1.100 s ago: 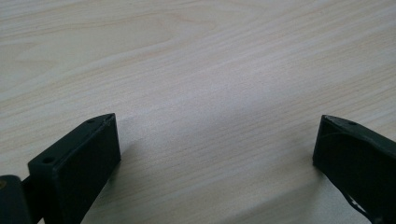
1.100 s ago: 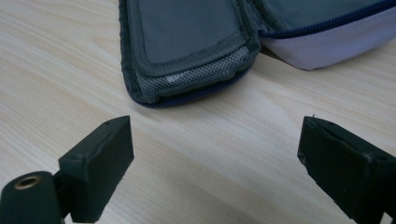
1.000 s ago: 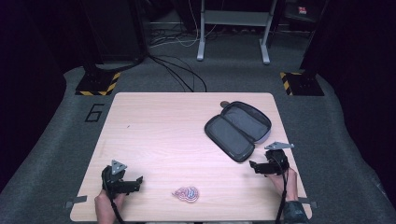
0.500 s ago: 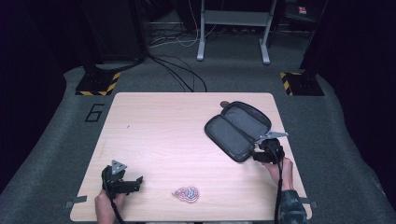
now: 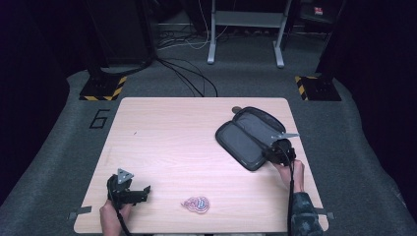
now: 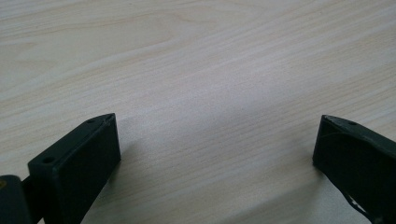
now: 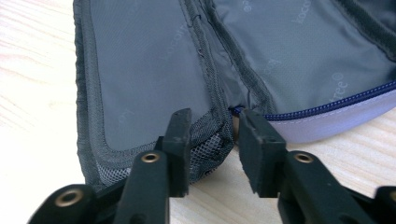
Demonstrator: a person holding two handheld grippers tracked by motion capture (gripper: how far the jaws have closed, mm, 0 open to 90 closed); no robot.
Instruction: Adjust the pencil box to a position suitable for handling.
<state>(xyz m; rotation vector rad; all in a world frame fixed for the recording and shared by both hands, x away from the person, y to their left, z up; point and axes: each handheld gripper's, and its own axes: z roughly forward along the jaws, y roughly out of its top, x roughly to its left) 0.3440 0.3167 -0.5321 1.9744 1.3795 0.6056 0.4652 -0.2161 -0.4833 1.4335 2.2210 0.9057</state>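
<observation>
Right gripper (image 5: 275,153): at the near end of the open case, on the right side of the table – its jaws have just been closing, and in the right gripper view (image 7: 212,122) they stand narrow, either side of the case's near corner, where the mesh edge and the spine meet. Whether the pads already press on the fabric I cannot tell.

Left gripper (image 5: 140,192): near the table's near left corner, jaws wide apart with bare wood between them in the left gripper view (image 6: 215,133).

Case (image 5: 248,135): dark grey, unzipped and spread flat in two halves, lying aslant on the right half of the table – one half towards the far right corner, the other nearer the middle. The right gripper view shows a grey lining and a blue zip line along the right half's edge (image 7: 154,70).

Small patterned item (image 5: 195,203): pink and blue, flat on the near edge of the table, just right of the left gripper and well apart from the case.

Table (image 5: 172,128): light wood.
</observation>
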